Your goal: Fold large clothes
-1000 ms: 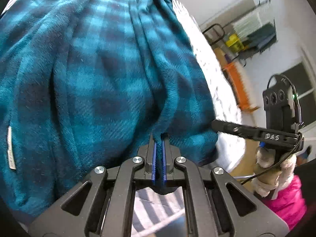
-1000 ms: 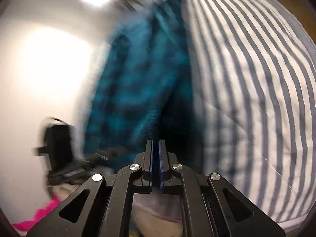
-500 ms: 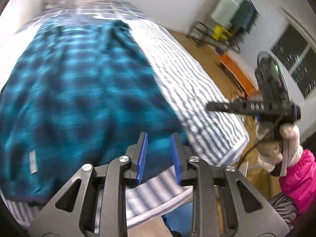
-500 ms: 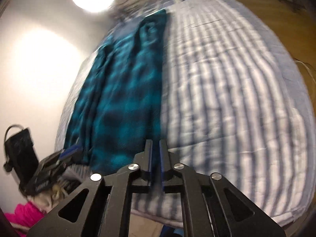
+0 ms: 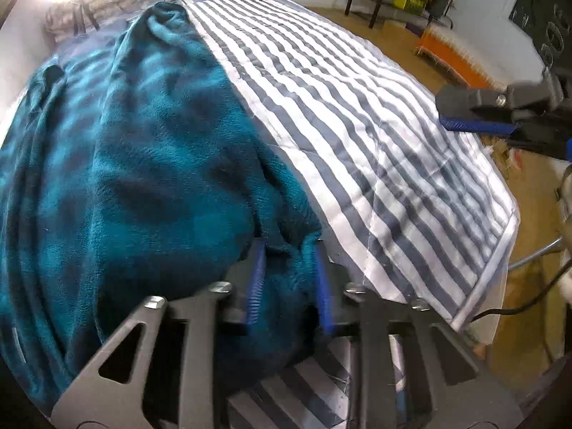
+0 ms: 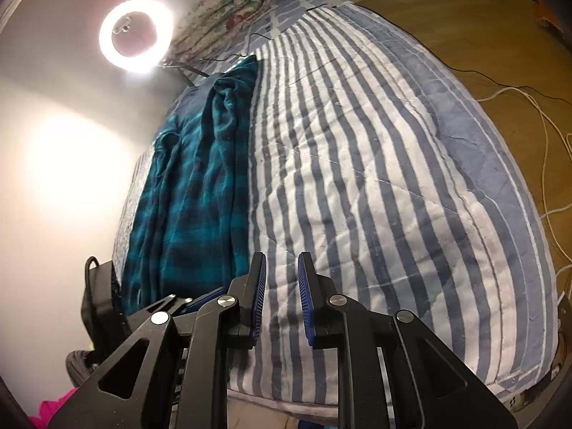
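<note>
We've got a bed (image 6: 393, 178) under a blue-and-white striped quilt (image 5: 357, 136), standing on a wood floor (image 6: 482, 35). Lying on its left strip is a teal plaid fleece garment (image 6: 200, 196) (pretty rumpled, bunched lengthwise), with a floral bundle (image 6: 228, 3) at the far end.

Left gripper (image 5: 289, 279) now parted around teal plaid garment (image 5: 143, 164), right gripper (image 6: 281, 298) newly parted.

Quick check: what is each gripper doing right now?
Left gripper: open, fingers either side of the teal blanket's near edge, not clamped.
Right gripper: open, empty, over the striped quilt.
</note>
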Demonstrator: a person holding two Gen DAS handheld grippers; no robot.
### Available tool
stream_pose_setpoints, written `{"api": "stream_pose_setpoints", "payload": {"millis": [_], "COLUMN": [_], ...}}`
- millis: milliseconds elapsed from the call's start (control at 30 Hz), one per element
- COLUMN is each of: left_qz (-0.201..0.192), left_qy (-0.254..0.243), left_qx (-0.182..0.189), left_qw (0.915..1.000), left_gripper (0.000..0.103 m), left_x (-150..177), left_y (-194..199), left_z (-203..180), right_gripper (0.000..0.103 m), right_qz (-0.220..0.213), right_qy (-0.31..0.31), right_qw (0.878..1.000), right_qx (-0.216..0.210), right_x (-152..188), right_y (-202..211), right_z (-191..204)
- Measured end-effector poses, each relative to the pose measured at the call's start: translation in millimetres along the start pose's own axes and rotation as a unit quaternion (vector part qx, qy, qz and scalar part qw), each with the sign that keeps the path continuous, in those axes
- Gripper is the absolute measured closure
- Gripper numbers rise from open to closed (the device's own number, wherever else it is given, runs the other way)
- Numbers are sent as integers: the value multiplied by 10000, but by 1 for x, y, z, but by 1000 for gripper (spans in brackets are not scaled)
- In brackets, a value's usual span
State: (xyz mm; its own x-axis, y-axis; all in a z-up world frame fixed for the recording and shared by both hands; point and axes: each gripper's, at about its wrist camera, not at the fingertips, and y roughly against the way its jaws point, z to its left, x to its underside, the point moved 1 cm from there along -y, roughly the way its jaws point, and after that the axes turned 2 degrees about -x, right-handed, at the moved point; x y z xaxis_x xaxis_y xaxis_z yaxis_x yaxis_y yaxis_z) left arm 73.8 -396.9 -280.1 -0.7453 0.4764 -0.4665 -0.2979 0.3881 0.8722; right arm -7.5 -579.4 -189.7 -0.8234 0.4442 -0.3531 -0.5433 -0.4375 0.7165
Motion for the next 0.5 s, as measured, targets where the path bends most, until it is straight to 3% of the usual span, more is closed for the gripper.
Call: {"api": "stream_pose_setpoints", "payload": {"millis": [133,200,233,400,500], "left_qz": [-76,-230,-331,-549,-594], "left_qy": [809,1042,1122,1397,1447], "left_qx": [856,1071,1168,1400,1508], "left_qw": [9930,9885,9862,9787,9761], "left_gripper": [96,97,97,97,97], "left_x": [2,3,4,5,5], "left_y": [21,36,46,72,79], "left_z": [36,49,55,77,86], "right_gripper": [85,74,66,60,46], "right_qz": [38,40,9,-190,-291], "right_qy": [98,163,202,304,339], "right_qw": [9999,9998,9998,9991,9986], "right_qx": [-60,-73,-81,-246,-275], "right_x": [-7,-14,-19,-57,-86], "right_y": [-14,-19,-23,-40,-61], "right_z": [12,18,23,46,60]}}
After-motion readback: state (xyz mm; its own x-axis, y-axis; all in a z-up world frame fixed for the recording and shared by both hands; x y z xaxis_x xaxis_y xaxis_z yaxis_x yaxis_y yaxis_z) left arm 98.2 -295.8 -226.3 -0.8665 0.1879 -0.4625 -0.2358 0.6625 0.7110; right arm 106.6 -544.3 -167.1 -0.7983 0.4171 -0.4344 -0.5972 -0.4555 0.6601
